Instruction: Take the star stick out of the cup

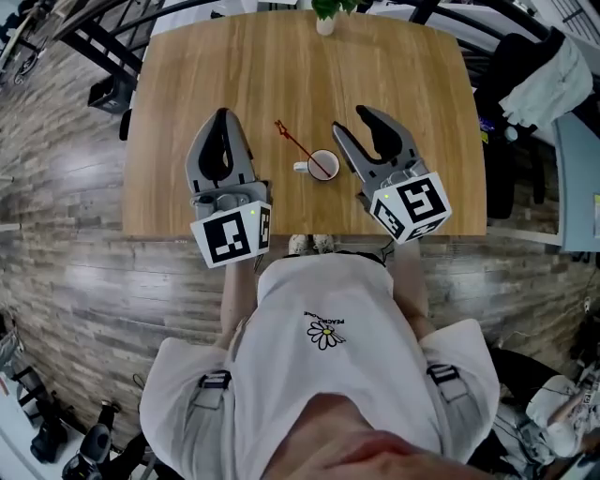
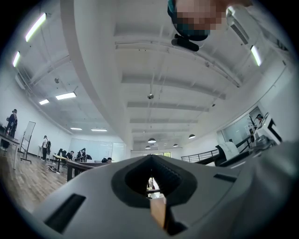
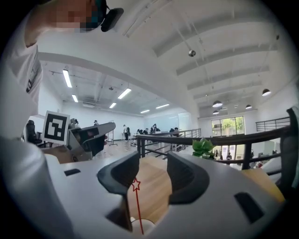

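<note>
A white cup (image 1: 322, 166) stands on the wooden table (image 1: 234, 66) near its front edge. The red star stick (image 1: 298, 143) leans out of the cup toward the far left, its star end up over the tabletop. My right gripper (image 1: 354, 122) sits just right of the cup, open. In the right gripper view the right gripper (image 3: 153, 161) has the star stick (image 3: 137, 200) rising between its jaws near the left one, not pinched, with the cup (image 3: 140, 228) rim below. My left gripper (image 1: 222, 114) rests left of the cup, shut and empty; the left gripper (image 2: 152, 161) shows only a thin slit.
A small green plant (image 1: 324, 14) in a white pot stands at the table's far edge. A chair draped with clothes (image 1: 534, 84) is off the right side. Black metal frames (image 1: 103, 42) stand beyond the far left corner. The person's body is against the front edge.
</note>
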A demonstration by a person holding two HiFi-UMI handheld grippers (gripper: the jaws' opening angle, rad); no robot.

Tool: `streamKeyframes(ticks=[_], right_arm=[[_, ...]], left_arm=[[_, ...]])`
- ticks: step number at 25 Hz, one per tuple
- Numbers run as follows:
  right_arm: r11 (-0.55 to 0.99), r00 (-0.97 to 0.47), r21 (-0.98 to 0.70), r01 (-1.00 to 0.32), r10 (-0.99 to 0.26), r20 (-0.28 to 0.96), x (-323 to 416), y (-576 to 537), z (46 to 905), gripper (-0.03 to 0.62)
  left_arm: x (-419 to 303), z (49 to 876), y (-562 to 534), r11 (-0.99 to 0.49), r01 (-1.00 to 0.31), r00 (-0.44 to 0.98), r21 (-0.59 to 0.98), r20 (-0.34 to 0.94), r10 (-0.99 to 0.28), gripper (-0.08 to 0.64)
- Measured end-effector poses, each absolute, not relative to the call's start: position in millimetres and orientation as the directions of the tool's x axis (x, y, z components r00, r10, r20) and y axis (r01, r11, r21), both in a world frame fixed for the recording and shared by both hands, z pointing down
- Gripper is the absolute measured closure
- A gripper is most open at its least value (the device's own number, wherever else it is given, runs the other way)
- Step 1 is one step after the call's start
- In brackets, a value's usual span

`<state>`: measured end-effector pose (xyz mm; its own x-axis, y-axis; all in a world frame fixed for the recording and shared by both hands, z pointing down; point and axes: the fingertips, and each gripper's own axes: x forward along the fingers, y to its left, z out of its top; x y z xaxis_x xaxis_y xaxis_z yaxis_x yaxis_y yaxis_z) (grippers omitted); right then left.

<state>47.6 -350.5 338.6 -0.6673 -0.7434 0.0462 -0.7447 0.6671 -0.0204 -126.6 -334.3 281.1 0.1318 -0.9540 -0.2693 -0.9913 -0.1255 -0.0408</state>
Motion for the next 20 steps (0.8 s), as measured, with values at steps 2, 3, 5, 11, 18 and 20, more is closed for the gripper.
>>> streamKeyframes(ticks=[2, 3, 5, 11, 18, 20], right_arm=[[0.719, -0.717, -0.031, -0.695, -0.688, 0.109, 34.4, -351.0, 356.2, 0.417], [0.738, -0.736, -0.045, -0.673, -0.663, 0.132, 28.3, -351.4, 365.0, 0.42], [0.764, -0.764, -0.08, -0.64, -0.622, 0.174, 17.3, -353.3, 383.6, 0.423], [0.804, -0.776, -0.117, -0.583, -0.509, 0.373, -12.4, -364.6, 457.2, 0.426], [0.802, -0.739, -0.183, -0.568, -0.4, 0.542, -29.2, -362.7, 530.6, 0.456], [0.803, -0.725, -0.18, -0.568, -0.385, 0.571, -32.4, -361.1, 543.1, 0.456]], left_arm=[[-131.2, 288.5, -333.0, -0.108, -0.994, 0.113, -0.034, -0.248, -0.962, 0.545], [-133.9, 292.0, -332.8, -0.099, -0.995, 0.103, -0.03, -0.238, -0.966, 0.545], [-139.2, 298.4, -332.1, -0.085, -0.996, 0.087, -0.019, -0.224, -0.971, 0.545], [-149.8, 311.0, -330.0, -0.065, -0.998, 0.065, -0.01, -0.203, -0.977, 0.545], [-163.5, 321.0, -321.2, -0.034, -0.999, 0.028, 0.028, -0.18, -0.983, 0.545], [-167.7, 324.2, -320.0, -0.026, -0.999, 0.021, 0.028, -0.174, -0.985, 0.545]])
